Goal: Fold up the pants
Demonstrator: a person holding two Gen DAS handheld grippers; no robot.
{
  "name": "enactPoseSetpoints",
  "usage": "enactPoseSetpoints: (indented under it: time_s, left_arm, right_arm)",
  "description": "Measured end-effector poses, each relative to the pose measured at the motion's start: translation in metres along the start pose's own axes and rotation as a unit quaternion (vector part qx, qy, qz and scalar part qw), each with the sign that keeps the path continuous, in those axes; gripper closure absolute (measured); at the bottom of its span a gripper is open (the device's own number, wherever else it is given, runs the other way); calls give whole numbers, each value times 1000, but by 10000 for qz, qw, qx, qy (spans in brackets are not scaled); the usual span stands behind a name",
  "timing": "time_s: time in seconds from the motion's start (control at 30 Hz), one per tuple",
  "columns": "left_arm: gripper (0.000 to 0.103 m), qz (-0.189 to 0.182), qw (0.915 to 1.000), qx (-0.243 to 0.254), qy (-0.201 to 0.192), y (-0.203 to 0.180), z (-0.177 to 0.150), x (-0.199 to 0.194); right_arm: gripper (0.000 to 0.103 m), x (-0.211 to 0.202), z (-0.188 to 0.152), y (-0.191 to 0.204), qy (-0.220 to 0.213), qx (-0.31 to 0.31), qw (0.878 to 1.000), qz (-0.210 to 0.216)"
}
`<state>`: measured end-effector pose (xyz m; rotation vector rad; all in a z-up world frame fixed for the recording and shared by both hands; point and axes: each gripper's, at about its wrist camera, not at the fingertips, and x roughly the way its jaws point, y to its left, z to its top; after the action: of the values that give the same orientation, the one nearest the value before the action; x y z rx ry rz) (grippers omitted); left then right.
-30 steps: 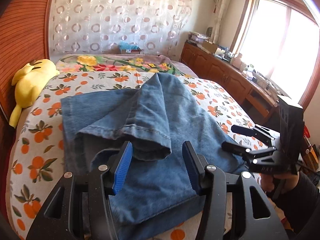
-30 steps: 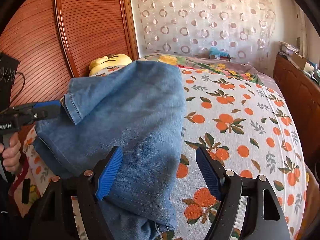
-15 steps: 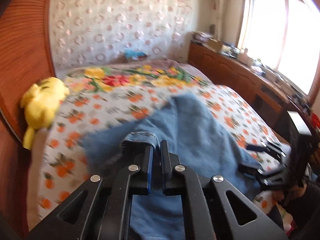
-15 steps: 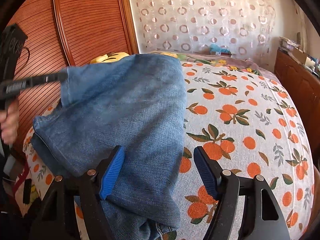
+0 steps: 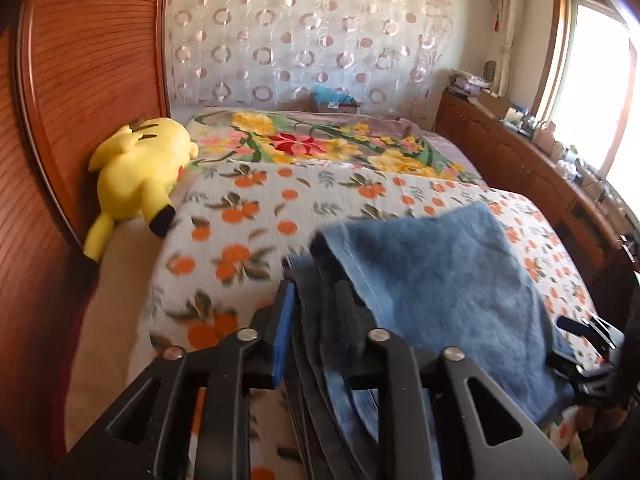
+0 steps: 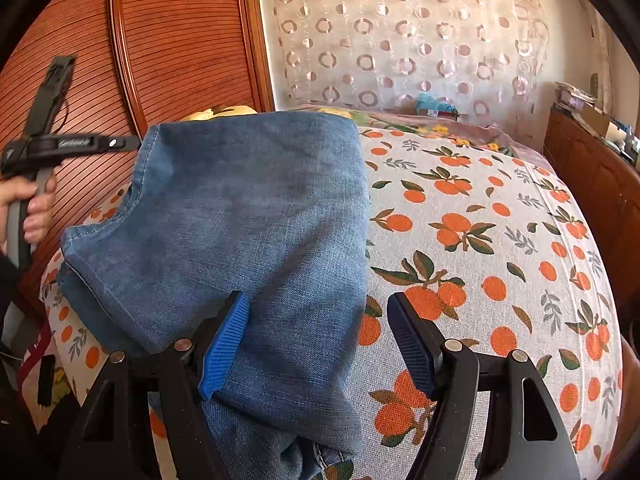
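Note:
Blue denim pants [image 6: 248, 208] lie folded on the orange-print bedspread [image 6: 480, 216]. My left gripper [image 5: 314, 300] has several layers of the pants [image 5: 432, 280] pinched between its pads while its jaws are opening. In the right wrist view the left gripper [image 6: 128, 143] holds the pants' upper left corner lifted off the bed. My right gripper [image 6: 318, 332] stands open low over the pants' near right edge, with its blue pad above denim and its other pad above the bedspread. It grips nothing. The right gripper [image 5: 584, 332] also shows at the pants' right side.
A yellow plush toy [image 5: 140, 168] lies at the head of the bed by the wooden headboard [image 5: 80, 80]. A floral blanket [image 5: 320, 144] covers the far end. Wooden cabinets [image 5: 520, 160] run along the right under a bright window.
My left gripper went from open over the hem to closed on it, then carried the denim up and to the left. The right gripper has stayed where it was, still open.

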<state>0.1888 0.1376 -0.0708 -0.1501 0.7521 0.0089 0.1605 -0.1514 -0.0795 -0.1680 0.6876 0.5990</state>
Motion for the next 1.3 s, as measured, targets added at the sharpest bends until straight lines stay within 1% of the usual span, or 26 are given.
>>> enactPoseSetpoints:
  time_s: [0.07,0.17,0.2,0.23,0.33,0.43,0.63,0.67,0.73,0.8,0.87,0.9,0.97,1.0,1.03,1.07,1.13,1.3]
  left_arm:
    - [74,-157,9999,44,-26,-8,-15,-12]
    - [65,-370,9991,214,-15,-26,-38,-28]
    - [59,-428,9988,253,-12,-31,-46,-32]
    - [58,-502,9984,270,-6,-36,-54,-36]
    - [58,-616,9978,256,29,-44,-71,-44]
    - [58,-643,9975,309,-14,-49,-85,-50]
    - [59,-674,9969,401,58,-53,-98,-45]
    - [61,-694,9967,411,26,-53,-98,-46]
    - [69,-747,9963,415,14,-54,-99,-44]
    - [72,-753,9963,421,21,-54,-100,-43]
    - [75,-711,9965,438,4,-55,-101,-44]
    - [76,-717,9965,427,-10,-54,-101,-45]
    - [81,-764,9962,404,-45,-53,-100,-47]
    - [84,-790,9960,407,-61,-53,-100,-48]
    - [87,-817,9957,424,-81,-54,-100,-50]
    - [87,-898,9948,476,-106,-56,-100,-52]
    - [88,-987,9934,564,-122,-60,-99,-58]
    - [88,-1032,9925,548,-368,-63,-96,-85]
  right_arm:
    - [30,0,0,0,7,2,10000,2]
    - [30,1,0,0,10,3,10000,1]
    - [30,1,0,0,8,4,10000,5]
    - [30,1,0,0,9,9,10000,9]
    - [30,-2,1,-1,-42,-2,10000,10]
    - [30,-9,0,-3,-6,3,10000,7]
    - [31,-40,-12,-8,-18,-23,10000,79]
    - [34,-44,-15,-9,10,-9,9999,109]
    - [38,-49,-19,-8,83,-16,9998,151]
    - [42,-51,-22,-5,142,-70,9997,201]
    - [53,-51,-24,-1,183,-131,9993,291]
    - [56,-51,-24,0,206,-154,9991,327]
    - [69,-49,-25,3,239,-203,9989,344]
    - [74,-47,-25,3,246,-226,9990,312]
    - [85,-47,-24,3,232,-207,9991,278]
    - [95,-47,-24,1,201,-165,9992,288]
    - [98,-51,-23,-2,93,-97,9995,303]
    - [99,-70,-21,-5,-122,-17,9993,349]
